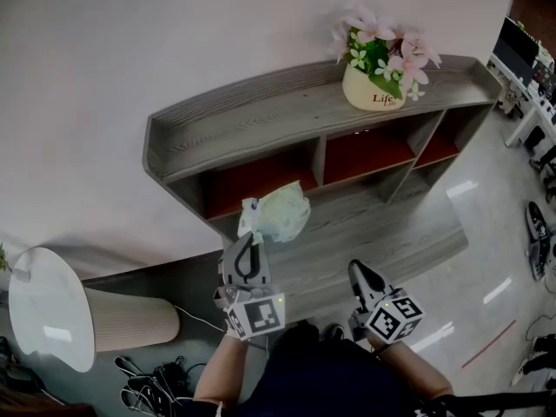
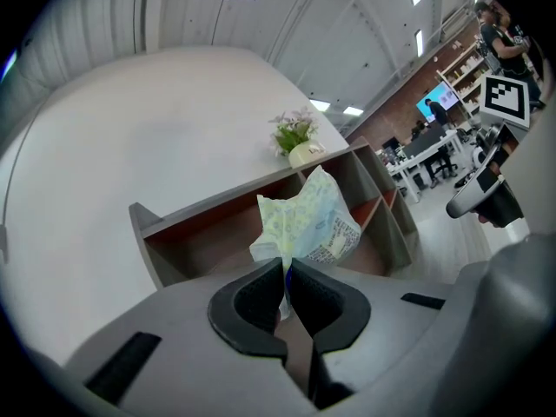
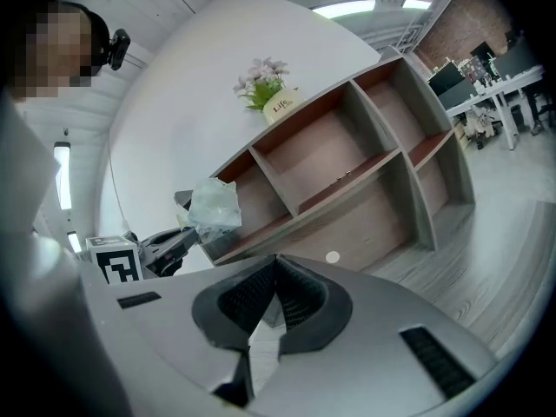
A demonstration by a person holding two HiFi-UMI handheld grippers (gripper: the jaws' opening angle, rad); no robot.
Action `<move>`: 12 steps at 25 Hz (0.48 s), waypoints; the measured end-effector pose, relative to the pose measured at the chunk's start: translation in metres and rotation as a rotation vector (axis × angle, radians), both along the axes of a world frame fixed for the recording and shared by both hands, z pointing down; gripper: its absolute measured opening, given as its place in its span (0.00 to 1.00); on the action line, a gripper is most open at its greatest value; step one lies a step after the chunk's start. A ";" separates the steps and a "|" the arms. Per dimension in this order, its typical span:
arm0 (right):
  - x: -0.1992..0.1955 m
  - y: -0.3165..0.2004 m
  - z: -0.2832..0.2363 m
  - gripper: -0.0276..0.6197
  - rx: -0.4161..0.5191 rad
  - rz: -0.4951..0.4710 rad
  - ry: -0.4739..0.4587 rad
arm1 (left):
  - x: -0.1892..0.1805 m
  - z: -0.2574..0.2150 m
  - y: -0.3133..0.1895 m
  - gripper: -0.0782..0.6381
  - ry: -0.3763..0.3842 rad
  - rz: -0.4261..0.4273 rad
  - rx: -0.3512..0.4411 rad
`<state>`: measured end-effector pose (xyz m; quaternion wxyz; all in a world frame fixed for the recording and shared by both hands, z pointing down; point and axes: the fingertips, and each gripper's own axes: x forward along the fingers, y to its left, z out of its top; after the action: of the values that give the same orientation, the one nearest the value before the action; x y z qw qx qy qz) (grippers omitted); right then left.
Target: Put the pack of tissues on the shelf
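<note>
A pale green pack of tissues [image 1: 278, 213] hangs from my left gripper [image 1: 251, 240], whose jaws are shut on the pack's lower edge. In the left gripper view the pack of tissues [image 2: 304, 220] stands up above the closed pads in front of the shelf [image 2: 226, 224]. The grey wooden shelf [image 1: 261, 115] has red-backed compartments, and the pack hovers before its left compartment [image 1: 252, 185]. My right gripper [image 1: 365, 281] is held lower at the right, shut and empty. From the right gripper view the pack [image 3: 215, 202] and the left gripper [image 3: 178, 240] appear at the left.
A cream flowerpot with pink flowers [image 1: 380, 68] stands on the shelf's top. A round white table [image 1: 48, 307] on a ribbed beige base stands at the lower left, with cables [image 1: 152, 380] on the floor. Desks and monitors [image 1: 521, 50] are at the far right.
</note>
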<state>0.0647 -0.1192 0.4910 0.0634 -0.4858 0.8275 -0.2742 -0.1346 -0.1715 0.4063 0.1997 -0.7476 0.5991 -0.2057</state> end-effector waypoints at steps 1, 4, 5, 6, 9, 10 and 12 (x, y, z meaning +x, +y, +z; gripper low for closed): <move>-0.001 -0.004 0.000 0.06 -0.002 0.006 0.002 | -0.001 0.001 -0.006 0.14 -0.001 0.002 -0.002; -0.003 -0.014 0.001 0.06 -0.014 0.031 0.003 | -0.005 0.001 -0.022 0.14 -0.018 0.007 0.001; -0.004 -0.017 0.001 0.06 -0.017 0.039 0.005 | -0.006 0.001 -0.028 0.14 -0.026 0.008 0.004; -0.005 -0.020 0.001 0.06 -0.020 0.049 0.006 | -0.007 0.001 -0.035 0.14 -0.034 0.010 0.006; -0.008 -0.027 0.003 0.06 -0.027 0.076 0.011 | -0.008 0.001 -0.054 0.14 -0.046 0.019 0.007; -0.009 -0.027 0.004 0.06 -0.032 0.085 0.011 | -0.009 0.002 -0.060 0.14 -0.050 0.022 0.005; -0.011 -0.027 0.008 0.06 -0.046 0.097 0.010 | -0.009 0.005 -0.071 0.14 -0.063 0.025 0.002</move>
<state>0.0538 -0.1460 0.4994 0.0613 -0.5278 0.7968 -0.2876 -0.1437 -0.2424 0.4118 0.2219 -0.7481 0.5832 -0.2260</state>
